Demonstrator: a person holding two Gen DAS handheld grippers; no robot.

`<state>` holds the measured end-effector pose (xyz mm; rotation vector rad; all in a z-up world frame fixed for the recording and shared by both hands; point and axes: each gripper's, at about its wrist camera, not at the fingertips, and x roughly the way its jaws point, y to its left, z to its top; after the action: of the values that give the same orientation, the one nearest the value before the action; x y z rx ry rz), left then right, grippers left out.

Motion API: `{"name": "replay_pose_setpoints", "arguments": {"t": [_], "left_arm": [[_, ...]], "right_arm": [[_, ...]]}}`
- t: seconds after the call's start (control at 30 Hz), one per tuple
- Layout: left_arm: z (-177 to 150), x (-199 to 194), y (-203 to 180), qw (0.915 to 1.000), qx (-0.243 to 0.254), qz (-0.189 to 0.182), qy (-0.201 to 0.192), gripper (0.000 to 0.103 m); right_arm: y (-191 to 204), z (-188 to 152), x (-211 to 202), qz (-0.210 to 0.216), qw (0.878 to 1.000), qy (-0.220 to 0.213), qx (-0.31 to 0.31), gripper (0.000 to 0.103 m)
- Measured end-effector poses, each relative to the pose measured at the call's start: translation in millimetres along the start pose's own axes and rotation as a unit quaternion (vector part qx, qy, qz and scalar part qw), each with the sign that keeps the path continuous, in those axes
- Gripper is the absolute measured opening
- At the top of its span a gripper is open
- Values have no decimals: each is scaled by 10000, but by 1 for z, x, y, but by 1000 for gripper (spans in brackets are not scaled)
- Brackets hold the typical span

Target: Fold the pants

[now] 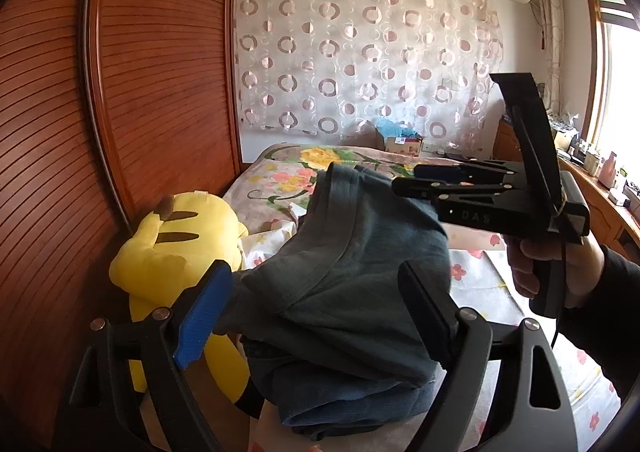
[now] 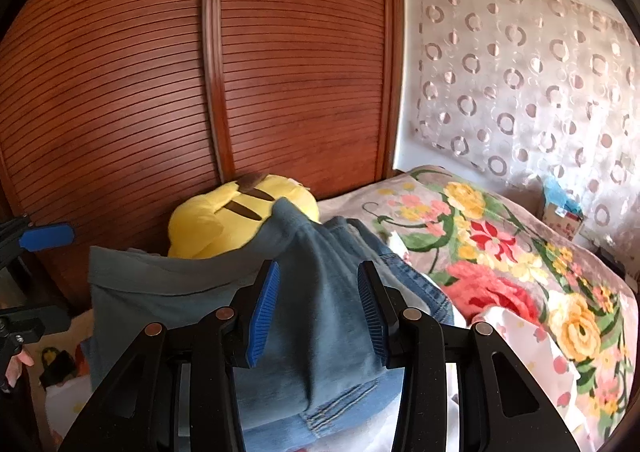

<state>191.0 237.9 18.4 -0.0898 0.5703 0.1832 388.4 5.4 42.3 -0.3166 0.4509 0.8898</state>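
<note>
My left gripper [image 1: 316, 316] is spread wide, its blue pad [image 1: 204, 316] and black finger either side of the pants [image 1: 340, 292] without pressing them. My right gripper [image 2: 318, 308] stands part open, both pads clear of the cloth between them. The pants lie bunched at lower centre of both views, one edge draped against the yellow plush [image 2: 216, 212] at their left. A cardboard box [image 1: 404, 142] at the bed's far end holds something blue I cannot make out. The wardrobe [image 2: 160, 92] closes off the left; the floral bed [image 2: 520, 252] runs open toward the right.
</note>
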Motion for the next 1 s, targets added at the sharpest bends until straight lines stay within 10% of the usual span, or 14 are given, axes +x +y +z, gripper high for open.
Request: {"name": "replay_pose_setpoints", "arguments": {"t": [0.27, 1.0], "left_arm": [[-6, 5, -2, 9999, 59, 77, 95, 86], [-16, -23, -32, 9997, 231, -34, 20, 86]], "right_arm": [[-4, 0, 18, -634, 9973, 272, 261, 42], [34, -34, -88, -464, 9974, -91, 541, 47]]}}
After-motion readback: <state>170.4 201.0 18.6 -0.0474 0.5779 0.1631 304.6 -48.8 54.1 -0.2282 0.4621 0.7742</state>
